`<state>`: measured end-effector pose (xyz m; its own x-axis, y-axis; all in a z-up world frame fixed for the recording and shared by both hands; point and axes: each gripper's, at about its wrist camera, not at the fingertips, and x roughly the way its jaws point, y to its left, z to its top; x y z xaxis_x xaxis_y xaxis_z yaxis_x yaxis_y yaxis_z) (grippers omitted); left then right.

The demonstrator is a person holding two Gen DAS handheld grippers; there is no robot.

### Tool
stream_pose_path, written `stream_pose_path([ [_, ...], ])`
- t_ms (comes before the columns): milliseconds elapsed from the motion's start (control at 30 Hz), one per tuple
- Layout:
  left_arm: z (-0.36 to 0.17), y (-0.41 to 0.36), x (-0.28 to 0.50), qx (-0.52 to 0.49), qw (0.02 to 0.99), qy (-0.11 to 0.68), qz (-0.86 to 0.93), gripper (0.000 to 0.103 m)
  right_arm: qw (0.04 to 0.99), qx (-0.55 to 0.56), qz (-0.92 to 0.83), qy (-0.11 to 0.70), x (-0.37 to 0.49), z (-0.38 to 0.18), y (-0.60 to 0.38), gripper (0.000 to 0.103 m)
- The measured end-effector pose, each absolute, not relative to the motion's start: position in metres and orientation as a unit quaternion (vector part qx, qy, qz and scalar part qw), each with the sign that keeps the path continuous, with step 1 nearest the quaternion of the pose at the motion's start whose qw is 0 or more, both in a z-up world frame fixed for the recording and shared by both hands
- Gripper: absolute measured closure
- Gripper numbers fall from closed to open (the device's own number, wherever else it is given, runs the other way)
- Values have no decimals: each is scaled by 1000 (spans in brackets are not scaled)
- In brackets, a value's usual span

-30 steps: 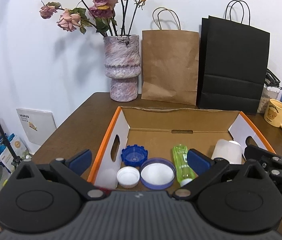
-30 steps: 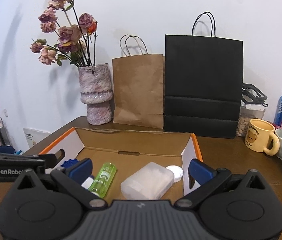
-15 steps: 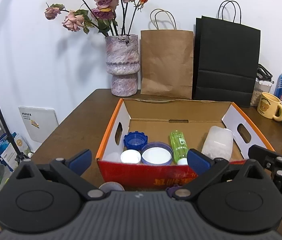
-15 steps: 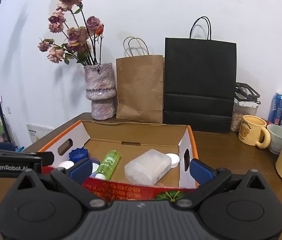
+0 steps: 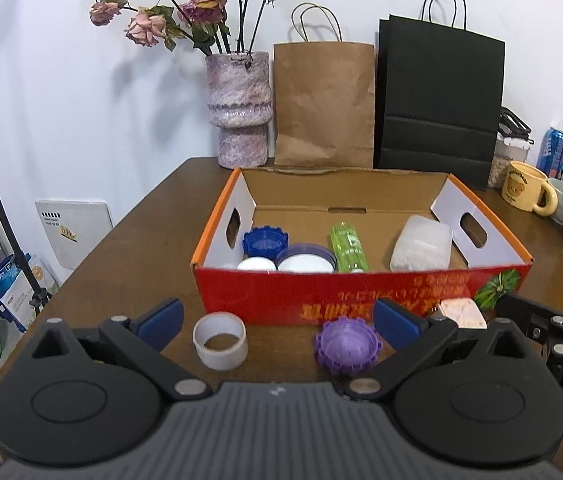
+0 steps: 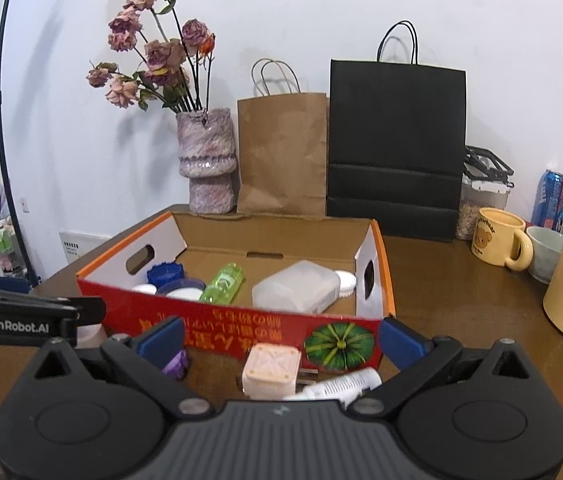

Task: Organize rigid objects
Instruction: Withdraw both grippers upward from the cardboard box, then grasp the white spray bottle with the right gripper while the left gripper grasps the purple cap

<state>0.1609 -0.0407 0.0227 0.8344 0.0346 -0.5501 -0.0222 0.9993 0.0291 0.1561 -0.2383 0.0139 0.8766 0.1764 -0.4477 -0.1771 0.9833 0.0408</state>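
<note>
Meanwhile, both the left gripper (image 5: 277, 318) and right gripper (image 6: 281, 338) hang wide apart and empty before the cardboard box (image 5: 361, 294), near a purple cap (image 5: 347, 345).

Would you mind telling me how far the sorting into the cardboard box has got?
Done: the green bottle, blue cap and clear container lie in the box. In hand: nothing; both tools are open. Left: the grey ring, purple cap and pink plug.

"GenRobot.AI" is printed in white on the left gripper (image 6: 33, 314); the box's (image 6: 241, 328) orange lettering is unreadable.
</note>
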Motion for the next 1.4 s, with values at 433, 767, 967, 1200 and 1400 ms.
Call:
stream_pose_path([
  [433,-2,-41,150,12,949,316,18,0,961,-12,100,259,141,-8,-251,0],
  [767,-16,-42,148,16,944,330,16,0,952,-49,109,280,146,-25,-256,0],
  [967,-20,-44,152,15,942,335,17,0,946,-81,124,288,163,-35,-257,0],
  [1200,-23,-49,156,18,940,339,18,0,937,-88,140,308,187,-49,-257,0],
  [1400,-26,-53,159,19,939,343,18,0,931,-105,144,317,202,-54,-253,0],
])
